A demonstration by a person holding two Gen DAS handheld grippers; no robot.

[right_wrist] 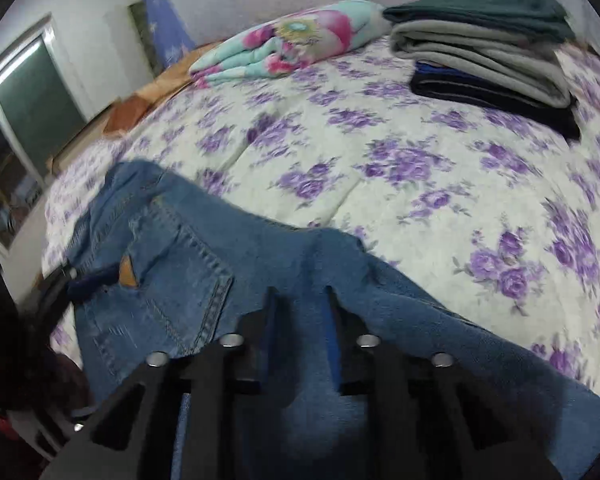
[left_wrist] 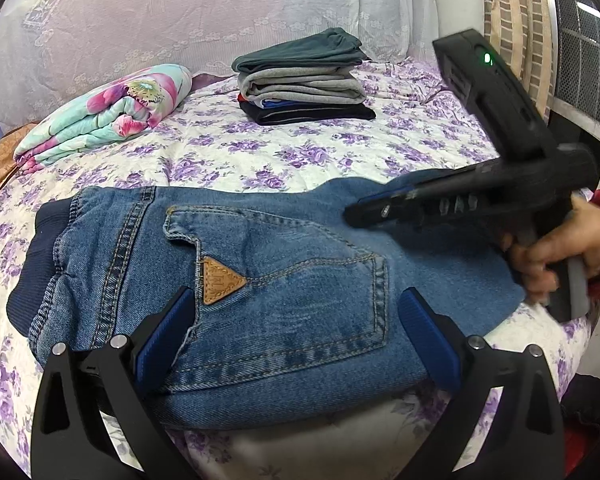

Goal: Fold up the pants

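Left gripper fingers spread wide, astride the jeans at lower centre, not clamped. Right gripper fingers nearly closed; whether denim is pinched, cannot tell. Jeans already folded compact on bed. Next probably: grasp, move to clothes stack.

The pants are thick blue denim cloth, a bit rough, with orange stitching and a small brown patch that looks like leather. Their waistband is dark ribbed knit. The bed cover is soft, matt quilted cloth with purple flowers. The left gripper is matt black plastic with ridged blue pads and small shiny metal pins. The folded clothes look soft and fuzzy.
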